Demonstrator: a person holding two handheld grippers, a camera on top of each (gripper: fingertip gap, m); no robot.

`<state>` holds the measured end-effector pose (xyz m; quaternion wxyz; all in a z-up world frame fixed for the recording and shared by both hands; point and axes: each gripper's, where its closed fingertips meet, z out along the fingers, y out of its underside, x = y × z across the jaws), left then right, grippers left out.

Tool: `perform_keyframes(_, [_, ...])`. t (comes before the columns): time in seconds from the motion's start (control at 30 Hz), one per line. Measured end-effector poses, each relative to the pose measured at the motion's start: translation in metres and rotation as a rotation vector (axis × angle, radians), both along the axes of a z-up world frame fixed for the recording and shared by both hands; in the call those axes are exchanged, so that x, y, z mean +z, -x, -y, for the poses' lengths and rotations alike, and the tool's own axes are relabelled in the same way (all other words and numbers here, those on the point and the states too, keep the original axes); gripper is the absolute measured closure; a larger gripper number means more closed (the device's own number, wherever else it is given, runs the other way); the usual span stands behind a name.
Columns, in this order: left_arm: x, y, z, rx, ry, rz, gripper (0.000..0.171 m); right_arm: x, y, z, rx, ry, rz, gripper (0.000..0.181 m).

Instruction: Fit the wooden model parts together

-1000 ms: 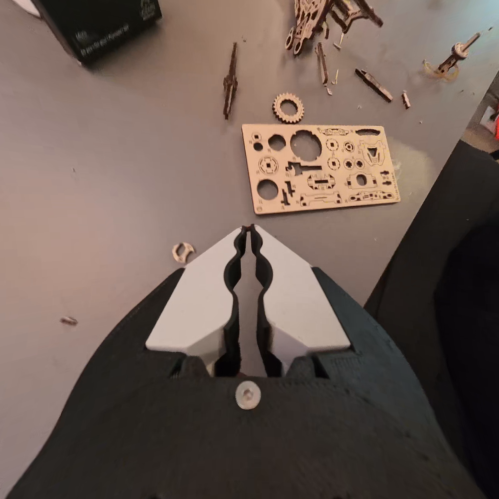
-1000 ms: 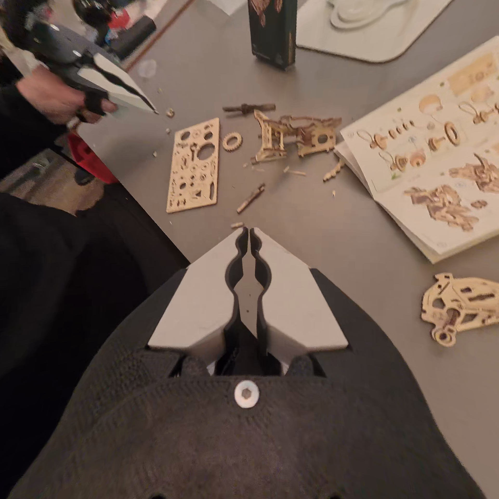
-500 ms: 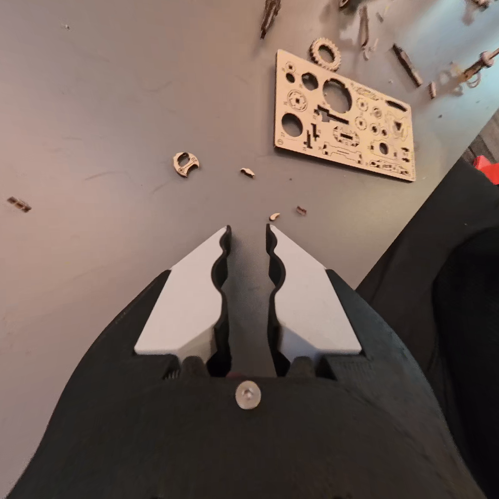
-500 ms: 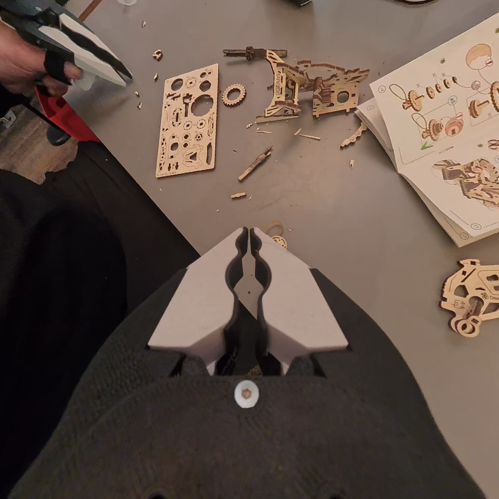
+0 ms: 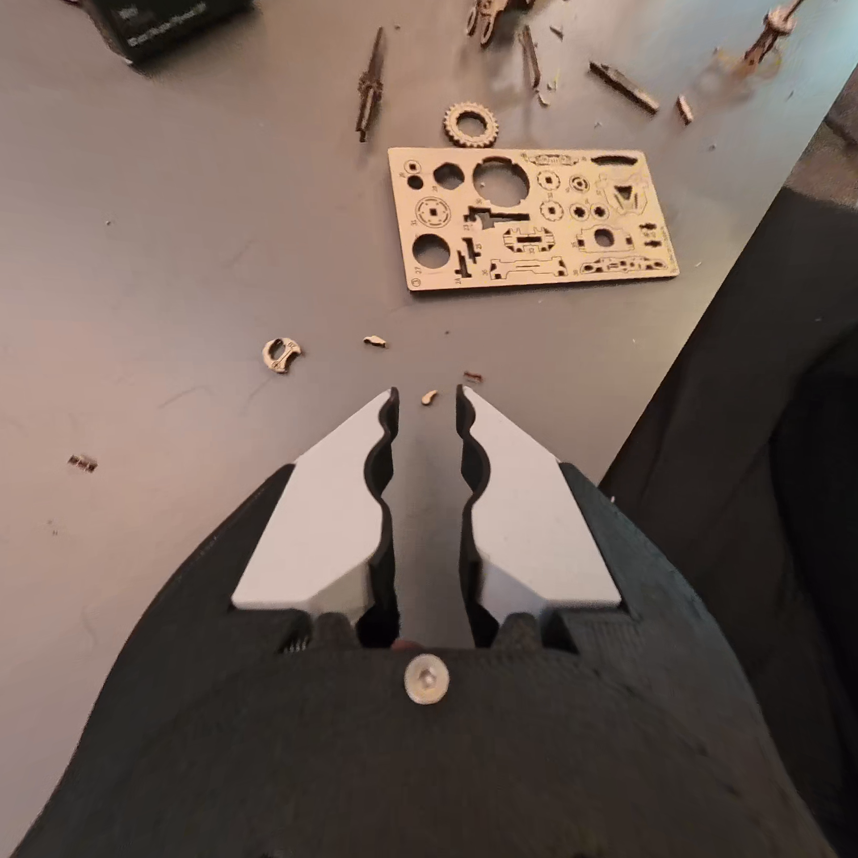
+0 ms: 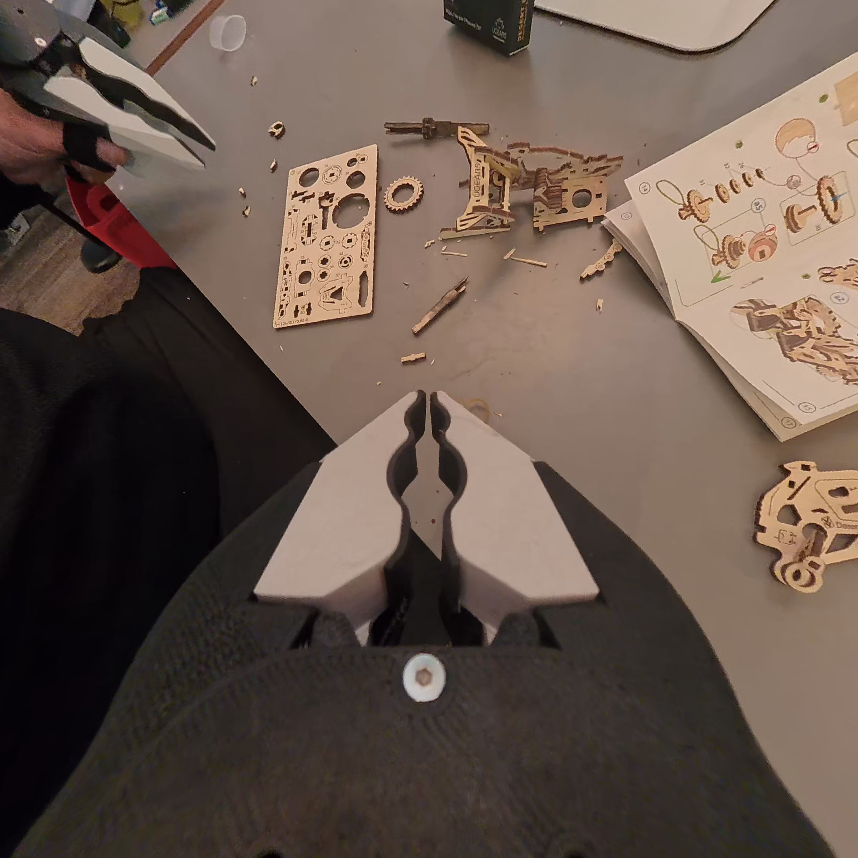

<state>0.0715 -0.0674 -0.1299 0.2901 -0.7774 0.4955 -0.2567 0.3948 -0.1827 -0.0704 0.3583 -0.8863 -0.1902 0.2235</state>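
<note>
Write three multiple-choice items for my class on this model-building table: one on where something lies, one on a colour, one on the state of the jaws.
1. Where does the loose gear lie?
A. beside the parts sheet
B. on the instruction booklet
C. inside the box

2. What colour is the table?
A. white
B. grey
C. green

3. How do the jaws stand?
A. both wide open
B. left gripper open and empty, right gripper shut
C. both clamp a part

Key: 1 A, the gear sits just off the sheet's edge; 2 B, bare grey top in both views; 3 B, a gap shows between the left jaws only.
</note>
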Motion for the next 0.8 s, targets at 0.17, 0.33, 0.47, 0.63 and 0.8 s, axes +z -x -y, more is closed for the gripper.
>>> perform_keyframes(0.17, [-0.009,-0.021,0.01,-0.002,0.016,0.026,0.15,-0.001,0.004,0.0,0.005,0.001,-0.003,0.181])
perform_keyframes(0.33, [-0.017,-0.024,0.004,0.042,-0.053,-0.005,0.138,0.001,0.005,-0.001,0.003,-0.009,-0.014,0.181])
perform_keyframes(0.47, [-0.024,-0.022,0.001,0.081,-0.044,-0.021,0.129,-0.001,0.006,-0.002,0.008,-0.006,-0.023,0.181])
perform_keyframes(0.63, [-0.03,-0.016,-0.001,0.101,-0.039,-0.042,0.128,-0.002,0.007,-0.001,0.015,-0.001,-0.03,0.181])
perform_keyframes(0.8, [-0.031,-0.012,-0.002,0.104,-0.053,-0.061,0.13,-0.002,0.006,-0.002,0.013,-0.002,-0.041,0.181])
